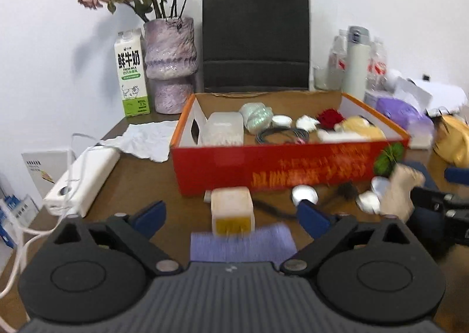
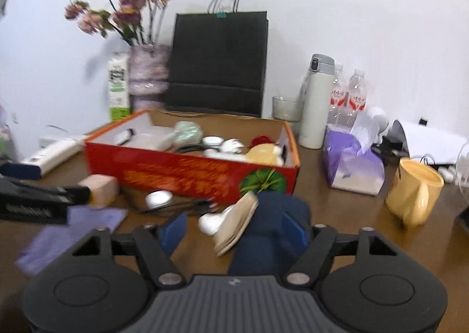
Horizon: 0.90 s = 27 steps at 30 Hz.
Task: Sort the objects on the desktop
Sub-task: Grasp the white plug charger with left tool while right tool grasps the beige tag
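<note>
My left gripper (image 1: 231, 215) is open low over the brown desk (image 1: 140, 186). A pale cube-shaped container with a yellow base (image 1: 231, 208) stands between its blue fingers (image 1: 149, 215) without touching them, partly on a purple cloth (image 1: 243, 245). My right gripper (image 2: 234, 227) is open. A tilted beige stack-like object (image 2: 237, 224) and a dark navy object (image 2: 269, 215) lie between its fingers. Its left finger (image 2: 176, 230) stands clear of the beige object. The red sorting box (image 1: 263, 168) sits just beyond both grippers and holds several small items.
White round lids (image 2: 158, 198) and a black cable (image 2: 181, 204) lie before the box. A black paper bag (image 1: 255, 36), flower vase (image 1: 170, 63) and milk carton (image 1: 132, 74) stand behind it. A power strip (image 1: 85, 180) is left; tissue pack (image 2: 351, 162), thermos (image 2: 318, 104) and yellow mug (image 2: 416, 195) right.
</note>
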### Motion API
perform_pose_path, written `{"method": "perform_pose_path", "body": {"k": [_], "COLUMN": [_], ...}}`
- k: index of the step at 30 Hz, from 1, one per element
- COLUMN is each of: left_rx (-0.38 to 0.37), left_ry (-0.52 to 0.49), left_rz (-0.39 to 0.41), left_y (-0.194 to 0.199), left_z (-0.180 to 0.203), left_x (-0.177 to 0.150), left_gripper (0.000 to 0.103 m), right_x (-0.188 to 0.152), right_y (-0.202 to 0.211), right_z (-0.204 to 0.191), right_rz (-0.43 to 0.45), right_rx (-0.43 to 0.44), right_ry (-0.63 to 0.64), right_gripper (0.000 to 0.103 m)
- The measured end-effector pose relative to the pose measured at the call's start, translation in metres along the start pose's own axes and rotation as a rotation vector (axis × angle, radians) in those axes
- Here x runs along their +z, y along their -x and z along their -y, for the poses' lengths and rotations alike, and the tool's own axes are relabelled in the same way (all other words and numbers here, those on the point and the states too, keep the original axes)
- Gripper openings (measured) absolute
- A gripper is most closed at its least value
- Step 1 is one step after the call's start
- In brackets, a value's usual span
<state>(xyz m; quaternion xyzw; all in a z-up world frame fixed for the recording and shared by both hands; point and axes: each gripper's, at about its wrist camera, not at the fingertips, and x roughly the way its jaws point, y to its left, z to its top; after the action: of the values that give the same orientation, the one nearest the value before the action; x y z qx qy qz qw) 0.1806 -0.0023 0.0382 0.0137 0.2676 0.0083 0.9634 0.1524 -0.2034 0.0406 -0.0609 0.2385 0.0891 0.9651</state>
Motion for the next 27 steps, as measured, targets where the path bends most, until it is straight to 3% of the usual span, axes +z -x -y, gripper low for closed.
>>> {"method": "perform_pose_path", "body": {"k": [2,4,5,6,7,11,18,27], "left_rx": [-0.024,-0.037,-0.036,-0.033,-0.030,-0.042,-0.049,-0.149], "left_ry": [0.014,0.015,0.010,0.004,0.003,0.043,0.087,0.145], "left_rz": [-0.024,-0.066,-0.085,-0.095,-0.100,-0.109,-0.003,-0.011], "left_y": [-0.019,-0.034,-0.040,-0.043,-0.046,-0.043,0.020,0.094], "left_z": [-0.003,-0.004,-0.003,-0.003,-0.003,-0.010,-0.015,-0.012], "left_x": [0.005,0.006,0.005,0.003,0.002,0.001,0.009,-0.017], "left_gripper": [0.071,0.060,0.050,0.047,0.040,0.039,0.039,0.039], "right_x": [0.003,0.003,0.001,-0.001,-0.002,-0.002,0.004,-0.016], "right_y": [-0.021,-0.036,-0.039,-0.039,-0.039,-0.034,0.022,0.095], "right_z": [0.002,0.001,-0.002,-0.003,-0.004,-0.001,-0.013,-0.027], "right_rz": [-0.039,-0.063,-0.052,-0.045,-0.038,-0.013,0.053,0.074], "right_rx": [-0.008,-0.021,-0.034,-0.040,-0.047,-0.015,0.053,0.129], "right_ry": [0.000,0.016,0.032,0.044,0.056,0.027,0.059,0.035], "right_gripper": [0.043,0.028,0.025,0.022,0.014,0.003,0.002,0.002]}}
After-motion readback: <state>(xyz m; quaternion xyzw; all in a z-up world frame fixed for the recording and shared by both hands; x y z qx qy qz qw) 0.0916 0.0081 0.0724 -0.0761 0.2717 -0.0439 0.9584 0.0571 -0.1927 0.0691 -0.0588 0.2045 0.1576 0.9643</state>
